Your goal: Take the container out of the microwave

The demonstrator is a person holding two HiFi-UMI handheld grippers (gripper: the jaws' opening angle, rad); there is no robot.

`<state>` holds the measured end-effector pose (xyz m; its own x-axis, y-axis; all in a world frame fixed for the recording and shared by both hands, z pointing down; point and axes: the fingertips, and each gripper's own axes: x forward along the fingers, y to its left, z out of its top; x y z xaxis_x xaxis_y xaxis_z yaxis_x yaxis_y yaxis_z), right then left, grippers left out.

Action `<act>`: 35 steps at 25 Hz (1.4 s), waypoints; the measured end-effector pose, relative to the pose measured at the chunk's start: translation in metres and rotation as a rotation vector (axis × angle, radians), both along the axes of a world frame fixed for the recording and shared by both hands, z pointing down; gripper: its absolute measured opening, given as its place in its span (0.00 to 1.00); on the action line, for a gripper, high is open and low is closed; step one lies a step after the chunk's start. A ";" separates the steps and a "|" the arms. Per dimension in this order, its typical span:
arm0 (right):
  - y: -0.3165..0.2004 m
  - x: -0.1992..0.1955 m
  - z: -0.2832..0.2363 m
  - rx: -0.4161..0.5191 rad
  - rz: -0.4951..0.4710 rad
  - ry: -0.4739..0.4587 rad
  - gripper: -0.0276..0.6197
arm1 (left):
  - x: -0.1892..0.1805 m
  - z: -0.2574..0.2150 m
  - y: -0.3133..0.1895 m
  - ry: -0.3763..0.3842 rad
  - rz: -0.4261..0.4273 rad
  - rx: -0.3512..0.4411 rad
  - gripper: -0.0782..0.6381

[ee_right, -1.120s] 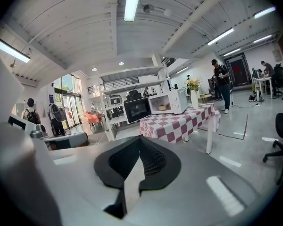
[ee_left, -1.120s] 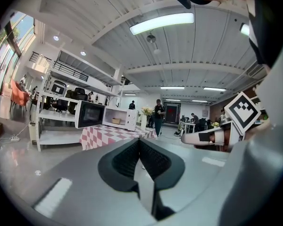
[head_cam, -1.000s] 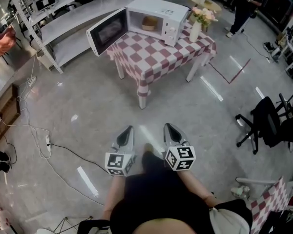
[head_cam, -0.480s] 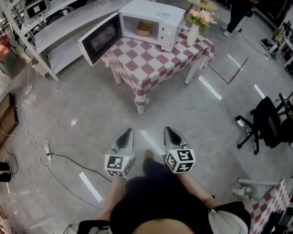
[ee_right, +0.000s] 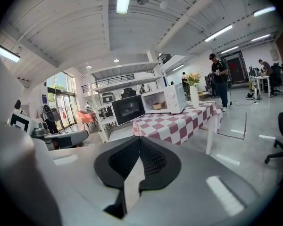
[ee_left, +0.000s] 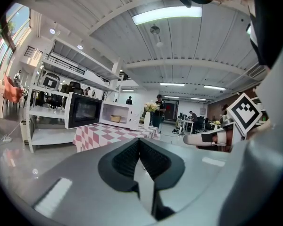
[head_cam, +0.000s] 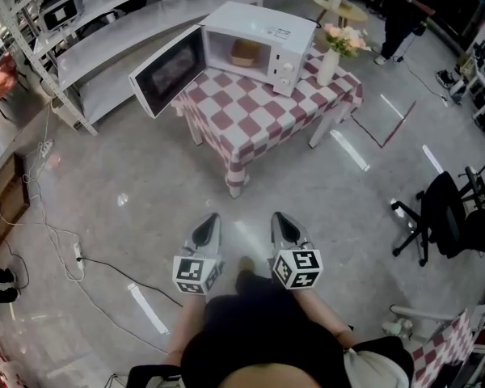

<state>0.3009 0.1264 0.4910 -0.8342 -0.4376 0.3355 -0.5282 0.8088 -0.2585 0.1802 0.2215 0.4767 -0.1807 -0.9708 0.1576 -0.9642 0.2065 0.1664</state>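
A white microwave [head_cam: 263,37] stands on a table with a red-and-white checked cloth [head_cam: 255,115], its door [head_cam: 168,69] swung wide to the left. Inside sits a small tan container [head_cam: 244,52], also seen in the left gripper view [ee_left: 115,118] and in the right gripper view [ee_right: 157,106]. My left gripper [head_cam: 208,225] and right gripper [head_cam: 284,224] are held side by side low over the floor, well short of the table. Both are shut and hold nothing. Each points toward the microwave [ee_left: 118,115] [ee_right: 169,99].
A vase of flowers [head_cam: 331,55] stands on the table right of the microwave. Metal shelving [head_cam: 81,51] runs along the left. A black office chair [head_cam: 436,217] is at the right, cables [head_cam: 61,229] trail on the floor at the left, and a person [head_cam: 404,10] stands at the back.
The table and microwave sit slightly nearer and lower in the head view. Both grippers stay shut and side by side.
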 end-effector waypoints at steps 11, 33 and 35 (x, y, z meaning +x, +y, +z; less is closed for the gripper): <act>-0.035 -0.027 0.009 0.009 -0.054 -0.004 0.05 | -0.020 0.008 -0.034 0.003 -0.041 0.023 0.12; -0.042 -0.048 0.021 -0.045 -0.136 0.009 0.04 | -0.031 0.011 -0.038 0.012 -0.120 0.008 0.12; -0.041 -0.048 0.024 -0.047 -0.138 0.018 0.04 | -0.032 0.012 -0.036 0.013 -0.125 0.008 0.12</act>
<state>0.2528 0.0853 0.5152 -0.8792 -0.3023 0.3682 -0.4174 0.8613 -0.2897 0.1481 0.1855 0.4886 -0.2989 -0.9419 0.1531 -0.9287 0.3240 0.1806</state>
